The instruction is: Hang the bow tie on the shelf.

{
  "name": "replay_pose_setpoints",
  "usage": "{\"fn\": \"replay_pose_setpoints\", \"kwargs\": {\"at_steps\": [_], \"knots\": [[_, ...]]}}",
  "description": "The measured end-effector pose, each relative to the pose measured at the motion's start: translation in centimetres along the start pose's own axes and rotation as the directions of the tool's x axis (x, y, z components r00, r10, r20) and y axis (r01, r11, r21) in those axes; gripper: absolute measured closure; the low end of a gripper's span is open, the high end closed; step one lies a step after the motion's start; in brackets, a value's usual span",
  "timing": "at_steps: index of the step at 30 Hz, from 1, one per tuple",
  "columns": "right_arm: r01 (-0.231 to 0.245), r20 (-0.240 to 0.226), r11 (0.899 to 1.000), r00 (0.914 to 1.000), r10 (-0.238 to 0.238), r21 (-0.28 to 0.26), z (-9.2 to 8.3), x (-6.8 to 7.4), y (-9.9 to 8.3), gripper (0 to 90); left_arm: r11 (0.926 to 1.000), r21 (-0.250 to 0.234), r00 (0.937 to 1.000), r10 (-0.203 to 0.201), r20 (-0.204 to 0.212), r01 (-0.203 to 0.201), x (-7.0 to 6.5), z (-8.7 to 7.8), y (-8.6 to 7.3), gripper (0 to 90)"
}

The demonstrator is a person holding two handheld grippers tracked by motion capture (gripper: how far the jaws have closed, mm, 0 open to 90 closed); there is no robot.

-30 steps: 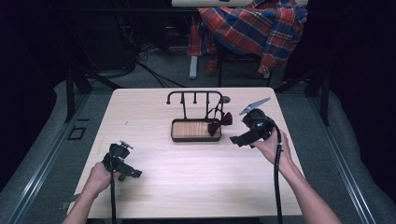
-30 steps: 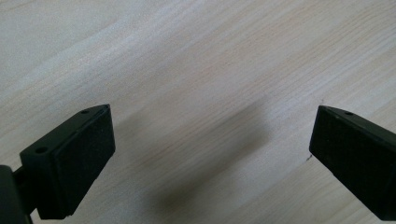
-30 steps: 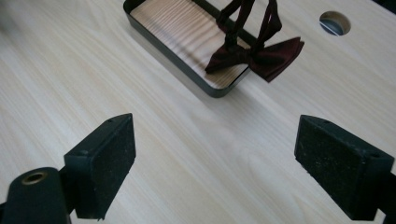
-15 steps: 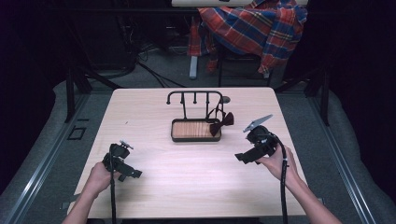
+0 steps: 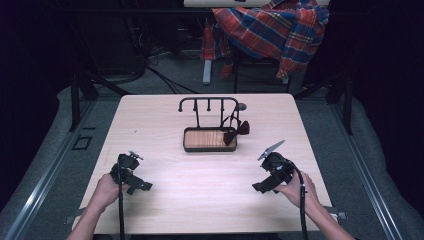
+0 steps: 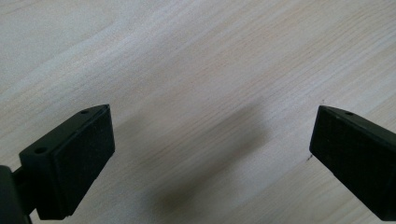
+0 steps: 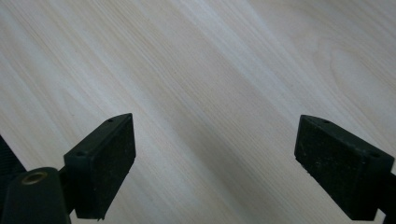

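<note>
Both grippers sit low over the near part of the table [image 5: 165, 115], and I read each one as spread wide with nothing between its jaws. Right gripper [image 5: 264, 186]: I see it at the near right of the high view, held in the person's right hand [image 5: 295, 190], a grey three-cornered plate on its top and a black cable trailing back toward the near edge. In the right gripper view, my two black pads [image 7: 105, 165] stand far apart, and bare pale wood grain lies between them. Left gripper [image 5: 136, 183]: I see it at the near left, in the left hand [image 5: 106, 190], its cable running down along the forearm. The left gripper view gives me the same reading: pads [image 6: 74, 163] well separated, plain tabletop between, a soft shadow on the wood.

Bow tie [image 5: 236, 131]: the dark item nearest my right gripper, yet well apart from it. It rests against the right end of the tray [image 5: 210, 148], partly over the rim, touching the stand. Tray: dark oval rim, ribbed wooden floor, at the table's centre. Hook stand [image 5: 207, 101]: a black rail with short pegs, rising directly behind the tray.

Beyond the far edge, a red and blue plaid cloth [image 5: 272, 32] hangs over a chair.
</note>
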State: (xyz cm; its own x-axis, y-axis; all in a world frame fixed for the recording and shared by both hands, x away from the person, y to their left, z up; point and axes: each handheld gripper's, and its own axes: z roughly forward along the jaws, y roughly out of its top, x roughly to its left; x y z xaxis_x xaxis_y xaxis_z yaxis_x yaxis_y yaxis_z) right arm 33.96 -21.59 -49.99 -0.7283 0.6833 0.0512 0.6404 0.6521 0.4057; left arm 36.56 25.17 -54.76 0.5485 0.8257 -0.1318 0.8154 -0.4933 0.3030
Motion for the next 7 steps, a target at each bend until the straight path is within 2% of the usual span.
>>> {"fn": "replay_pose_setpoints", "kwargs": {"at_steps": [2, 7], "knots": [[0.009, -0.001, 1.0, 1.0, -0.009, 0.018, 0.53, 0.09, 0.09, 12.5, 1.0, 0.001, 1.0, 0.0, 0.002, 0.0, 0.0, -0.03, 0.01, 0.1], [0.014, 0.003, 1.0, 0.9999, -0.014, 0.011, 0.76, -0.23, 0.23, 13.5, 0.9999, 0.005, 0.9999, 0.015, -0.004, -0.015, -0.04, -0.09, 0.12, 0.1]]}}
